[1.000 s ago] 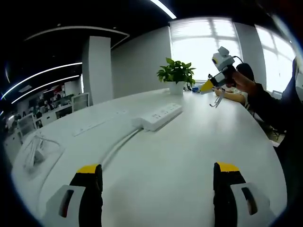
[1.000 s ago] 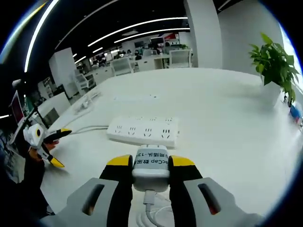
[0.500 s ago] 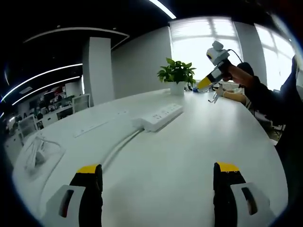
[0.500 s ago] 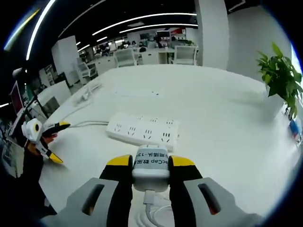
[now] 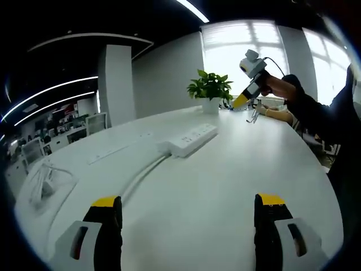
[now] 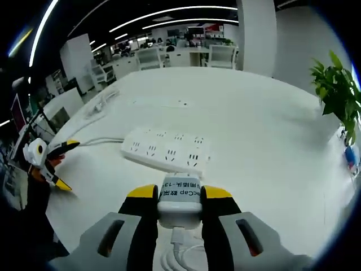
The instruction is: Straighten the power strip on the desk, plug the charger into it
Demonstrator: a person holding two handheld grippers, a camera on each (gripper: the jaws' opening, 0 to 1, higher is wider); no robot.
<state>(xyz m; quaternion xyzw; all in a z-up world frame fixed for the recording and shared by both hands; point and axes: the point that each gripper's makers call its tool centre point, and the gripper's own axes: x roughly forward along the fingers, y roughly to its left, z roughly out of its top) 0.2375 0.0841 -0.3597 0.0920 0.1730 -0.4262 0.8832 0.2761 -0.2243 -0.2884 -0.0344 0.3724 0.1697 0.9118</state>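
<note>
In the right gripper view the left tongs (image 6: 56, 164) hover spread at the desk's (image 6: 271, 141) left edge. A white power strip (image 6: 164, 151) with two rows of sockets lies flat mid-desk, its cord (image 6: 96, 141) trailing left. The right tongs (image 6: 179, 197) pinch a white charger (image 6: 179, 199), just short of the strip; its label reads partly "Cap" and "13". A potted plant (image 6: 338, 90) stands at the right edge.

Holding the left hand-held gripper (image 5: 189, 226) low over the white desk (image 5: 225, 169), jaws spread wide with nothing between them. Lying ahead, a white power strip (image 5: 192, 138), cable trailing back. Standing beyond, a potted plant (image 5: 210, 90). Hovering upper right, the right hand-held gripper (image 5: 241, 101), white cable dangling.
</note>
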